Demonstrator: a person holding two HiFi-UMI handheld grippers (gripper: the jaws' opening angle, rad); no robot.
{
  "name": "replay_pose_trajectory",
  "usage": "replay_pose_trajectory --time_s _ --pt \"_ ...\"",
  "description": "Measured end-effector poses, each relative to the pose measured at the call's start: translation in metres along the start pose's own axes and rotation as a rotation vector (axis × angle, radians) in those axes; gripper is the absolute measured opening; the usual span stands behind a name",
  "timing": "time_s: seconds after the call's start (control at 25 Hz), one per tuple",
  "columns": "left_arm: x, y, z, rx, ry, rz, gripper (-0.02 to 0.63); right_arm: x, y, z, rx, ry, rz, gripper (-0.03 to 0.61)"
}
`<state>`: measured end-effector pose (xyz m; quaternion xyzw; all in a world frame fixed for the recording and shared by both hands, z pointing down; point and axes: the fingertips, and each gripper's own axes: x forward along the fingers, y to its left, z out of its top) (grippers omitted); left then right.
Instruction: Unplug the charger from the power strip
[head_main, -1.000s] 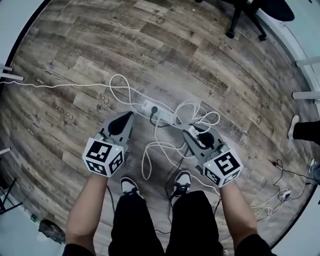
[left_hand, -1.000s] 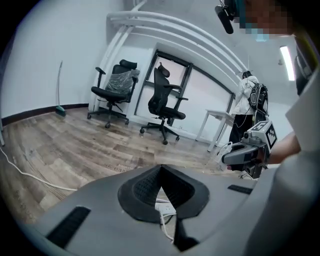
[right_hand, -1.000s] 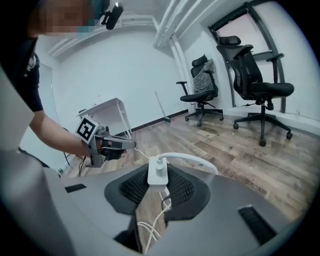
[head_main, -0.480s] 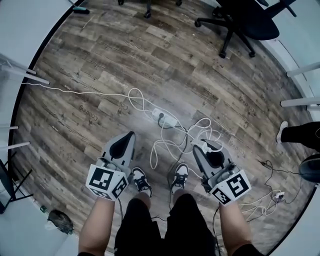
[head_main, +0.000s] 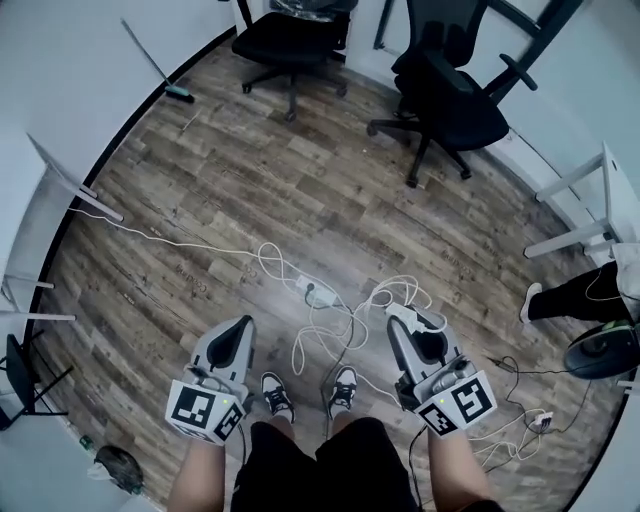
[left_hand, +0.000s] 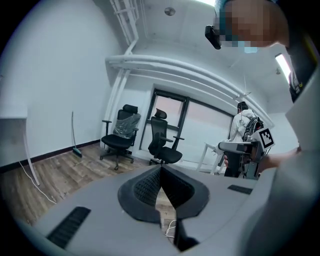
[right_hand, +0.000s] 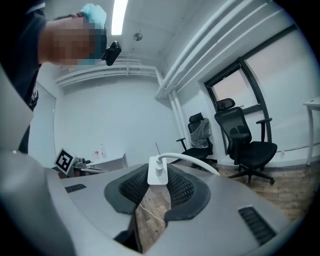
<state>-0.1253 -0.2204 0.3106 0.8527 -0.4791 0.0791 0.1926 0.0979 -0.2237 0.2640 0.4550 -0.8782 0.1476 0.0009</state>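
With my right gripper (head_main: 402, 324) clamped on the white charger (right_hand: 158, 172) and my left gripper (left_hand: 161, 170) pinched together empty, I judged a firm hold best, lest the hanging cable (right_hand: 192, 161) tug it loose.

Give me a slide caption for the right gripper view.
Right hand-held gripper clamps the white charger, cable attached, office chairs behind.
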Motion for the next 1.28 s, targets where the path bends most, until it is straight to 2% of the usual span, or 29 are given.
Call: replay_pose_trajectory --time_s 0.28,0.44,0.64,0.92,1.28 --pt "-0.052 -0.047 0.097 -0.005 -0.069 0.004 0.018 -0.05 0.026 0.102 -0.024 -0.041 -0.025 0.107" --pt "-0.077 -0.067 0.145 0.011 -0.119 -0.012 0.018 -0.065 0.051 0.138 -0.061 -0.04 -0.021 0.107" --pt "-0.118 -0.095 0.193 0.08 -0.17 -0.017 0.018 -0.091 0.083 0.177 -0.123 -0.043 -0.022 0.107" --pt "-0.152 -0.108 0.217 0.109 -0.215 -0.018 0.018 -0.109 0.107 0.208 -0.186 -0.085 -0.033 0.107" --pt "-0.161 -0.103 0.221 0.129 -0.226 -0.016 0.018 -0.104 0.117 0.214 -0.202 -0.094 -0.024 0.107"
